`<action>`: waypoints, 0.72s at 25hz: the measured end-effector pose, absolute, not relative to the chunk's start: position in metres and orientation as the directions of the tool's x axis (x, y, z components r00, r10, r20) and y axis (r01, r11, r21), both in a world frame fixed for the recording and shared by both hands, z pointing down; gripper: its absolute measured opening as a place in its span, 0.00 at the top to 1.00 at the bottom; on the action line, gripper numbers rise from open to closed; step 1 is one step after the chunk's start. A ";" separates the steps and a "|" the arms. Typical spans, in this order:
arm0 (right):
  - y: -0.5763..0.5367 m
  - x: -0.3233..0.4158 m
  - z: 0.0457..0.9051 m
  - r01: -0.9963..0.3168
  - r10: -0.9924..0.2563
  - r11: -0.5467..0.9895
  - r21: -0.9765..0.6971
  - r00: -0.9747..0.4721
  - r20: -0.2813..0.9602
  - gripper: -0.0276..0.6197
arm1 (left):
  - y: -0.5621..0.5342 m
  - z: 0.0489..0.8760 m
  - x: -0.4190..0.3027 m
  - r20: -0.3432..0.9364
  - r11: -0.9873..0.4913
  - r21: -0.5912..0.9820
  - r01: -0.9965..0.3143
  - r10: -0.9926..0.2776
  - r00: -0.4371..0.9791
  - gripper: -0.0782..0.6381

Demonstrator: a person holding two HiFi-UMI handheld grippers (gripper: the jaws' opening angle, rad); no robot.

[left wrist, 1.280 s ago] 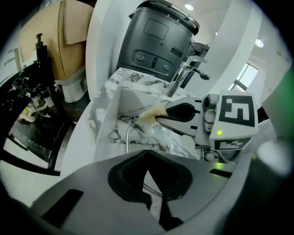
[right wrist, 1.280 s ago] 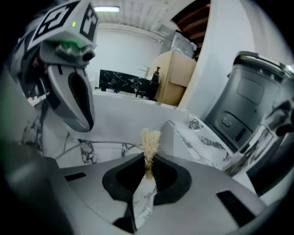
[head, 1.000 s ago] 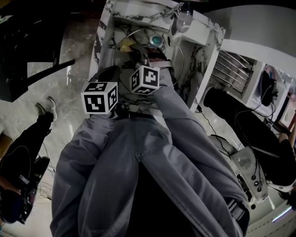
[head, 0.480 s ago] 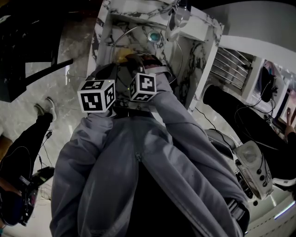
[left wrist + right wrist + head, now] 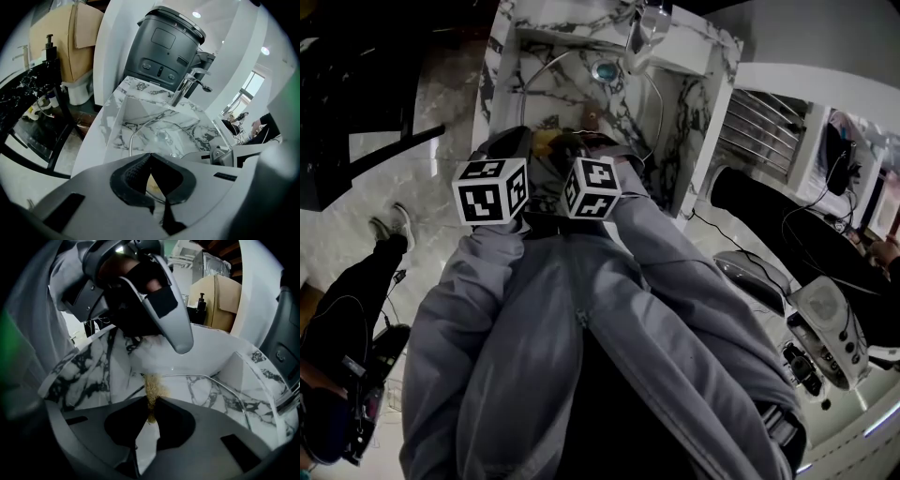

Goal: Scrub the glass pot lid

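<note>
Clear glass lid [image 5: 161, 137] with a thin metal rim sits tilted inside the marble sink [image 5: 115, 119]. Left gripper [image 5: 150, 158] fingers are closed on the lid's near edge. Right gripper [image 5: 152, 403] fingers pinch a tan fibrous scrub pad [image 5: 152, 386] at the lid's rim, inside the sink.

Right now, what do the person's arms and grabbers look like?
Both arms wear loose grey sleeves. The left gripper and right gripper have pale grey shells with black pads. Each carries a white cube printed with black square markers.
</note>
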State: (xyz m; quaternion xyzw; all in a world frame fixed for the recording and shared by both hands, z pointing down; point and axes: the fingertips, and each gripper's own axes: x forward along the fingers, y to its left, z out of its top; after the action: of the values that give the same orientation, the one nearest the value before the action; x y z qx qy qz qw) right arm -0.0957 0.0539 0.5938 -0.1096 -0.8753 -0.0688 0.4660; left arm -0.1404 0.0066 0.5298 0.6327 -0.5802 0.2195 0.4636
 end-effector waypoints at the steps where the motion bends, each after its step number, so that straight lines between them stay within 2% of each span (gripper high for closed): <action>1: 0.057 -0.094 0.593 0.253 0.151 0.967 -0.012 -0.540 0.828 0.87 | 0.007 0.531 -0.140 0.817 0.100 0.331 -0.938 -0.529 0.232 0.87; 11: 0.074 -0.082 0.573 0.210 0.332 0.943 -0.259 -0.524 0.784 0.87 | 0.004 0.532 -0.133 0.820 0.082 0.329 -0.941 -0.518 0.241 0.87; 18: 0.034 -0.077 0.547 0.115 0.275 0.959 -0.258 -0.595 0.755 0.87 | -0.011 0.531 -0.124 0.815 0.051 0.341 -0.939 -0.514 0.268 0.87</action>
State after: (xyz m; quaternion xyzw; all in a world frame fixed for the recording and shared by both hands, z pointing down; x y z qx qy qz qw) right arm -0.0765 0.0341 0.5473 -0.1099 -0.8883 0.0914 0.4365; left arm -0.1243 -0.0110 0.5314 0.6493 -0.5594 0.2304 0.4608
